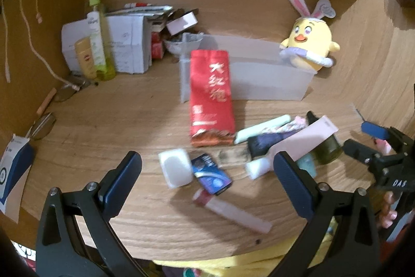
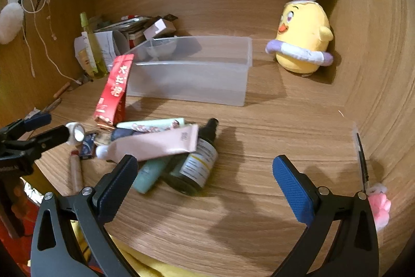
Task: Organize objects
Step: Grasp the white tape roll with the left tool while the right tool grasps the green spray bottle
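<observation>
A clear plastic bin [image 1: 269, 79] [image 2: 192, 74] stands on the wooden desk. A red tea pouch [image 1: 211, 98] [image 2: 114, 90] leans against its left end. In front lies a pile: a pink tube [image 2: 155, 144] [image 1: 303, 139], a dark green bottle [image 2: 197, 165] [image 1: 328, 147], a mint tube [image 2: 149, 175], a blue packet [image 1: 211, 173], a white case [image 1: 175, 168] and a pink stick [image 1: 230, 210]. My left gripper [image 1: 207, 181] is open above the small items. My right gripper [image 2: 205, 188] is open, just right of the pile, and shows in the left wrist view [image 1: 363, 142].
A yellow chick plush [image 1: 308, 43] [image 2: 303, 40] sits at the back right. Boxes, papers and a green spray bottle [image 1: 98, 38] [image 2: 90, 46] crowd the back left corner. A pen with a pink charm [image 2: 363, 168] leans on the right wall. Glasses [image 1: 44, 121] lie far left.
</observation>
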A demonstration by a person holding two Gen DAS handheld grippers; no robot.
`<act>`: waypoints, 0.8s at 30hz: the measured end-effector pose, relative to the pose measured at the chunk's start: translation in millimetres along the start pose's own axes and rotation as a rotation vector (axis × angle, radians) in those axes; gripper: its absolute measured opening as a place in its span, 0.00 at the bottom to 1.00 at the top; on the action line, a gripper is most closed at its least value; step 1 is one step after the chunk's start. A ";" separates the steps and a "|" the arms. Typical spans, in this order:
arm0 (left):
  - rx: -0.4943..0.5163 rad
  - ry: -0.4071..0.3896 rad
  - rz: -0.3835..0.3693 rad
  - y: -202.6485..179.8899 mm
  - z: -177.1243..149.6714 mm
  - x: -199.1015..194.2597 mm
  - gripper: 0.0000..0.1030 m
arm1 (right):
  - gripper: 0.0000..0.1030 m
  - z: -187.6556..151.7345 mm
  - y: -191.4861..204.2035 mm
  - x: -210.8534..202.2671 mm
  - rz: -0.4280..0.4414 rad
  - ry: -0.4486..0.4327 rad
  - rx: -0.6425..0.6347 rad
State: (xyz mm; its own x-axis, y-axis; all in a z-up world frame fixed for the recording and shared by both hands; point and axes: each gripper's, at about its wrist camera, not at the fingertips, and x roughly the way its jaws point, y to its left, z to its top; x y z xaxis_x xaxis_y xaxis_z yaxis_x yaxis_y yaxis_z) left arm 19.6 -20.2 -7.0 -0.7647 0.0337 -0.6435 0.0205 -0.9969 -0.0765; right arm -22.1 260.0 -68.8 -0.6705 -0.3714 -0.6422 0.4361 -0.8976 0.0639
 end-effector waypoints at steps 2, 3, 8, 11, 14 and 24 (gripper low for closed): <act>-0.001 0.007 0.021 6.0 -4.2 0.6 1.00 | 0.99 -2.5 -3.4 2.1 -0.004 0.010 0.004; -0.001 0.011 0.033 8.8 -6.0 1.3 1.00 | 0.99 -4.0 -5.0 3.6 -0.002 0.018 0.008; -0.041 0.039 0.060 24.6 -11.2 11.4 1.00 | 0.95 -9.5 -8.4 15.4 0.032 0.055 0.039; -0.070 0.057 0.055 30.2 -11.2 19.9 0.91 | 0.82 -8.2 -6.3 23.9 0.061 0.076 0.052; -0.088 0.081 0.044 31.7 -11.2 28.7 0.80 | 0.74 -6.6 -2.3 31.6 0.062 0.091 0.046; -0.155 0.095 0.038 41.7 -11.4 43.8 0.53 | 0.54 -0.3 -3.6 51.4 0.072 0.125 0.068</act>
State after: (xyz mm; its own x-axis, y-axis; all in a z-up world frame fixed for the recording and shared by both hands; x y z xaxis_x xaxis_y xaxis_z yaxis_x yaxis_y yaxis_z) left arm -5.7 -59.4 -47.1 -0.6975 0.0097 -0.7165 0.1529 -0.9749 -0.1620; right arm -57.9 244.2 -102.3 -0.5572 -0.4064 -0.7241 0.4359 -0.8854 0.1615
